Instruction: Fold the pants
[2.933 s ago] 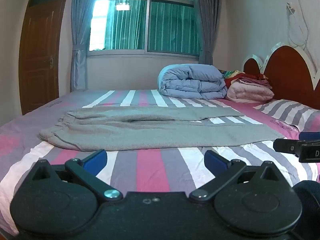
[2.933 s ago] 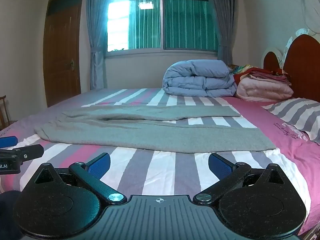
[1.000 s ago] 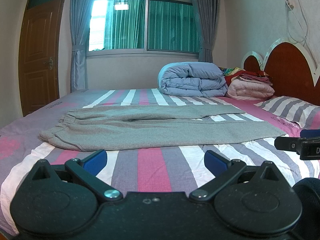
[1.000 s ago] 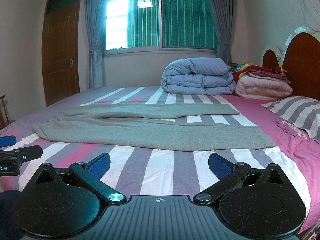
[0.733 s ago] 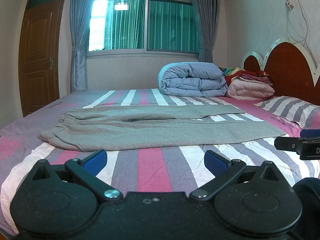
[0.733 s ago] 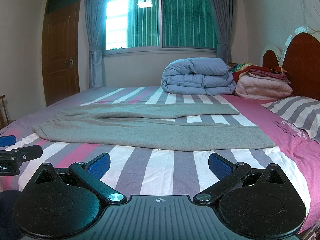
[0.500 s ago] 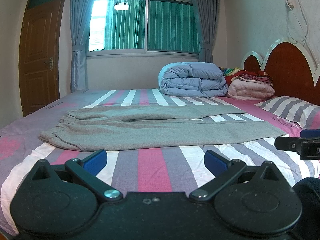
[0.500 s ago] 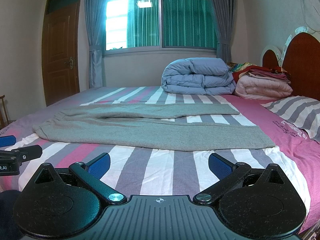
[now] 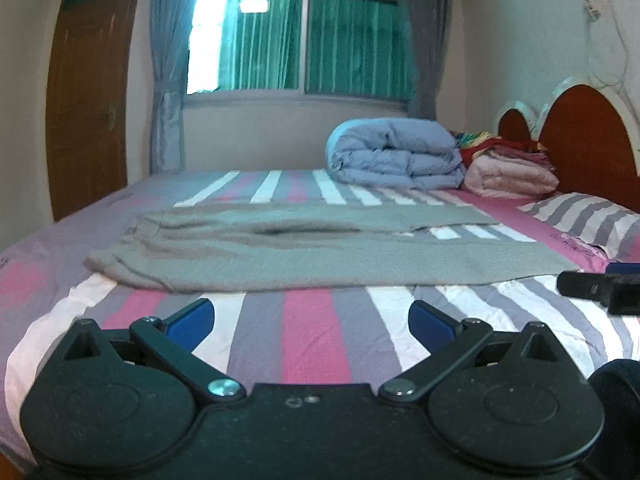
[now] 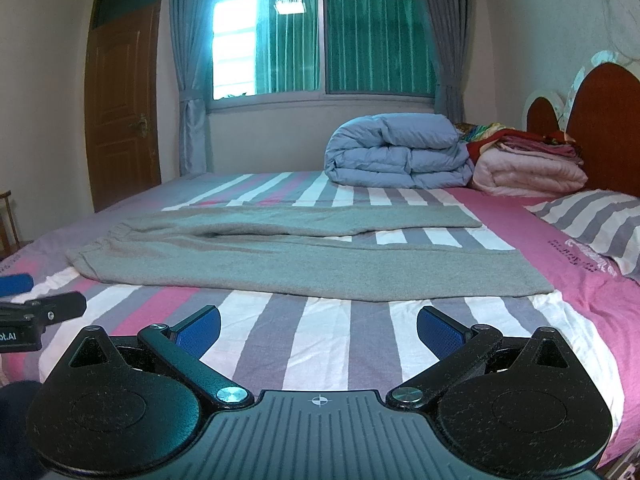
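Grey pants (image 9: 304, 252) lie flat across the striped bed (image 9: 308, 336), waistband at the left and both legs running right. The same pants (image 10: 296, 258) fill the middle of the right wrist view. My left gripper (image 9: 310, 322) hovers open over the bed's near edge, short of the pants, with nothing between its blue pads. My right gripper (image 10: 318, 330) is open as well, also short of the pants' near hem. Each gripper's tip shows at the edge of the other's view: the right gripper (image 9: 600, 288) and the left gripper (image 10: 40, 308).
A folded blue quilt (image 10: 396, 156) and a stack of pink and red bedding (image 10: 528, 160) sit at the far side by the wooden headboard (image 10: 600, 120). A striped pillow (image 10: 592, 216) lies at the right. A door (image 10: 120, 108) and window (image 10: 324, 36) are beyond the bed.
Both grippers have dipped a little and edged toward the pants. The pants have not moved and both grippers stay open.
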Tool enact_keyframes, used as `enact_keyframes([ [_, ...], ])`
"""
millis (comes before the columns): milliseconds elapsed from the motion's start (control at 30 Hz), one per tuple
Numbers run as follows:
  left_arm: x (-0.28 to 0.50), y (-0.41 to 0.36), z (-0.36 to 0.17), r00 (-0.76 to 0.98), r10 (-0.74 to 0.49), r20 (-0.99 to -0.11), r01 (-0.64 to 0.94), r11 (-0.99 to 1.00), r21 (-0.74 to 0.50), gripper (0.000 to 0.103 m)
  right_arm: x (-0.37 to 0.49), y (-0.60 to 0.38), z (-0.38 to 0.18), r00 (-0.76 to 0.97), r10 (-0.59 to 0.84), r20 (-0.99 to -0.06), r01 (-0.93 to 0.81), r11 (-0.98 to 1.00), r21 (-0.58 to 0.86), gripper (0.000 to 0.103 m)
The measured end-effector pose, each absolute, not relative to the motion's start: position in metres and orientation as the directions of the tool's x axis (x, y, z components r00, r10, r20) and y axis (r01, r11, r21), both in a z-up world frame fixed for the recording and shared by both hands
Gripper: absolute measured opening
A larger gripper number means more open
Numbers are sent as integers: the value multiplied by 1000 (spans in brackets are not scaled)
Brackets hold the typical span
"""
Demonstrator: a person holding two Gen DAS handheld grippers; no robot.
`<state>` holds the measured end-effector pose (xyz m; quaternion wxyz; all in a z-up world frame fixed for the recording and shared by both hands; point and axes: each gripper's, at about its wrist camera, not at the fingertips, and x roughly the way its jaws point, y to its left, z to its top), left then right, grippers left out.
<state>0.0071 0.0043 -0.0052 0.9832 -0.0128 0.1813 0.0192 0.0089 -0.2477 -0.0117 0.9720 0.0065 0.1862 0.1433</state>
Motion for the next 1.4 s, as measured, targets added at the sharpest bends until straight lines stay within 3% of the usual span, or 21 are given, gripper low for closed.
enact_keyframes([
  [233,26,59,6,918,-31,-396,-20,992,-125,97,38,-271,-8,881,320,-349,-285,947,148,103],
  [500,141,193,32,892,67,-447,-90,996,-29,96,143,-229,29,843,452,-291,-469,883,12,103],
  [733,288,320,30,848,120,-515,-147,989,-11,74,312,-144,31,769,496,-402,-564,824,-61,103],
  [767,307,330,26,842,124,-525,-154,988,-13,74,334,-133,27,757,512,-406,-581,812,-60,96],
  [800,332,343,19,834,123,-537,-155,988,-16,73,359,-119,23,748,520,-413,-594,802,-65,82],
  [900,391,363,-2,813,94,-575,-116,993,-1,73,432,-82,3,693,547,-470,-639,767,-50,68],
  [967,422,372,-16,793,87,-603,-96,995,19,64,473,-57,-10,684,540,-490,-652,754,-79,67],
  [1067,465,392,-38,763,63,-644,-86,996,-5,60,522,-30,-30,656,544,-523,-682,725,-101,64],
  [1333,506,416,-56,739,2,-673,-42,998,-42,66,598,15,-79,588,551,-593,-745,655,-130,59],
  [1400,507,419,-56,742,-24,-670,-15,999,-52,61,610,24,-87,570,537,-622,-759,634,-148,58],
])
